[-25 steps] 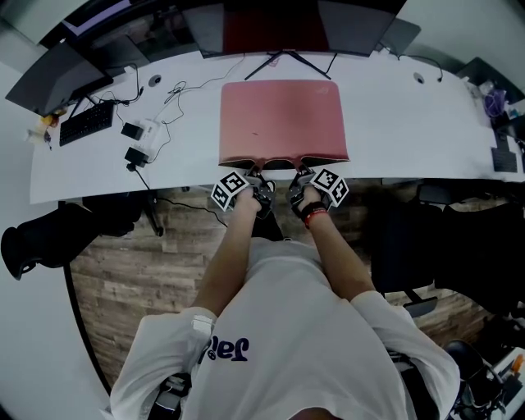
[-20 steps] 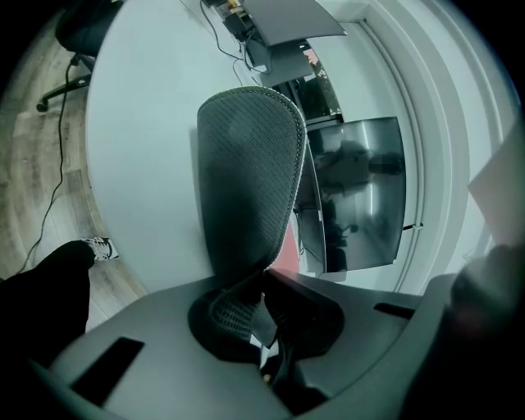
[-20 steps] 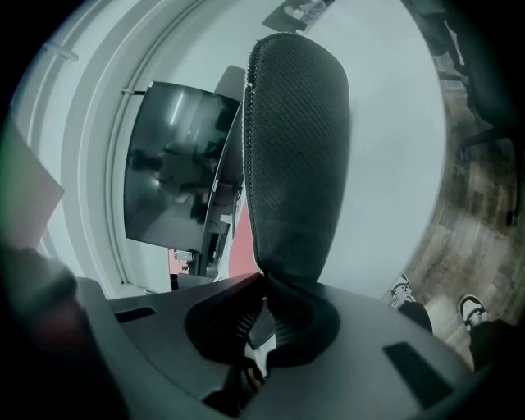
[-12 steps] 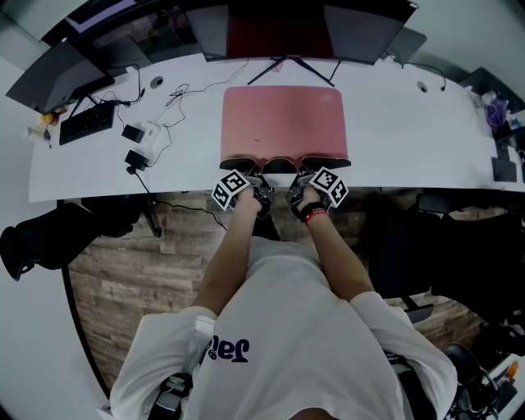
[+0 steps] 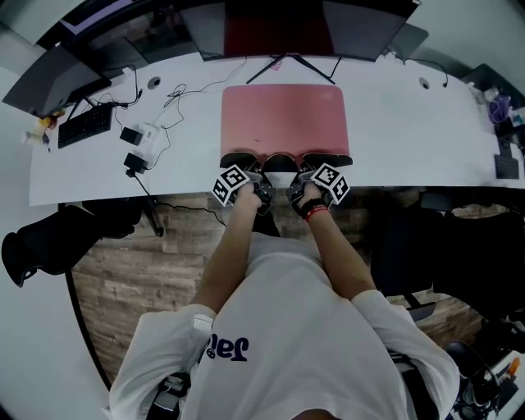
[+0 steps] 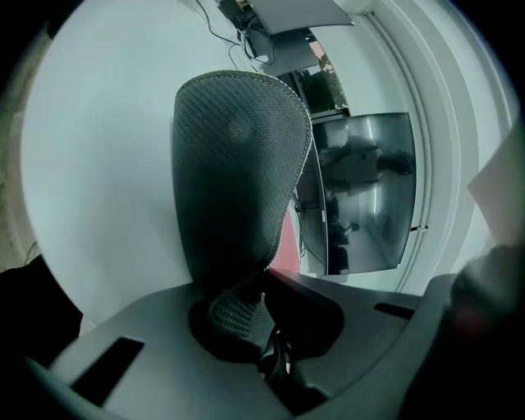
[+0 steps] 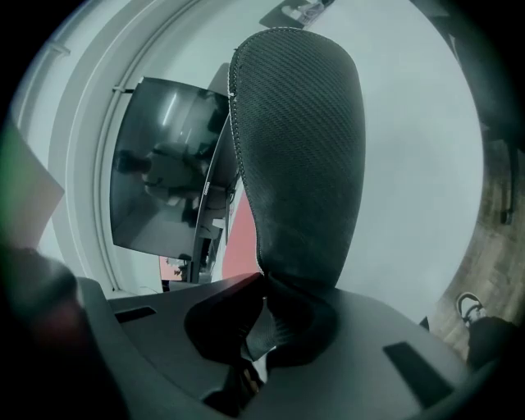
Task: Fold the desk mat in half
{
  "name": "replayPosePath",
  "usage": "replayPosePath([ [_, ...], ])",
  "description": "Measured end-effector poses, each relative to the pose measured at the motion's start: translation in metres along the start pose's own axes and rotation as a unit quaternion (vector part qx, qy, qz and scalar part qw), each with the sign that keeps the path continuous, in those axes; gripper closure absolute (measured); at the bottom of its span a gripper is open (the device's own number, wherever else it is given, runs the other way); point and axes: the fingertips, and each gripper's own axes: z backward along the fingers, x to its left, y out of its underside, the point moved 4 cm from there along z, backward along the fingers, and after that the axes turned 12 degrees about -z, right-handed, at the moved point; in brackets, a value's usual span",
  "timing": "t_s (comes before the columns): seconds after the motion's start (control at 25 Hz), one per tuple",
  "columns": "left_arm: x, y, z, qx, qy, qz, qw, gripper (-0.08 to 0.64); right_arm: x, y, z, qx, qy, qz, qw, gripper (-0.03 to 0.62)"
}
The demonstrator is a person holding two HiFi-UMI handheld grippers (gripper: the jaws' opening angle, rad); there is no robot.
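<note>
change: since a second earlier, the left gripper [image 5: 251, 168] and right gripper [image 5: 315, 167] had crept slightly toward the monitors [image 5: 365, 25], and more dark underside showed along the lifted near edge of the desk mat [image 5: 283, 115].
desk mat: pink, centred on the white desk [image 5: 410, 131]; its far part lay flat and its near edge rose in three humps.
left gripper: clamped shut on the near edge, left of middle; its own view showed the woven backing [image 6: 238, 180] rising from between the jaws.
right gripper: likewise closed tight on that edge, right of middle, with backing [image 7: 299, 148] standing up from its jaws.
why held so: two grips side by side probably kept the edge level for carrying over to the far side (the fold looked barely begun).
surface: smooth; a keyboard [image 5: 86, 125] and cables [image 5: 184, 89] lay at the left, well apart from the mat.
room: wood-plank floor [image 5: 131, 271] below.
</note>
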Motion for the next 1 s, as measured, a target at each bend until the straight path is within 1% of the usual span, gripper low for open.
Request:
replayPosePath([
  [0.28, -0.002, -0.007, -0.007, 0.004, 0.000, 0.005, 1.0000, 0.529, 0.006, -0.003, -0.009, -0.001, 0.000, 0.004, 1.000, 0.561],
  [0.52, -0.007, -0.014, -0.016, 0.010, -0.009, 0.010, 0.9999, 0.529, 0.012, -0.010, -0.016, 0.000, 0.003, -0.005, 1.000, 0.561],
  [0.64, -0.008, -0.015, -0.020, 0.012, -0.014, 0.016, 0.9997, 0.529, 0.014, -0.013, -0.018, 0.000, 0.009, -0.001, 1.000, 0.561],
  [0.88, -0.007, -0.018, -0.026, 0.021, -0.028, 0.017, 0.9992, 0.529, 0.016, -0.014, -0.023, 0.003, 0.028, -0.009, 1.000, 0.562],
  [1.0, -0.008, -0.020, -0.028, 0.023, -0.032, 0.028, 0.9988, 0.529, 0.019, -0.016, -0.026, 0.004, 0.033, -0.004, 0.999, 0.563],
])
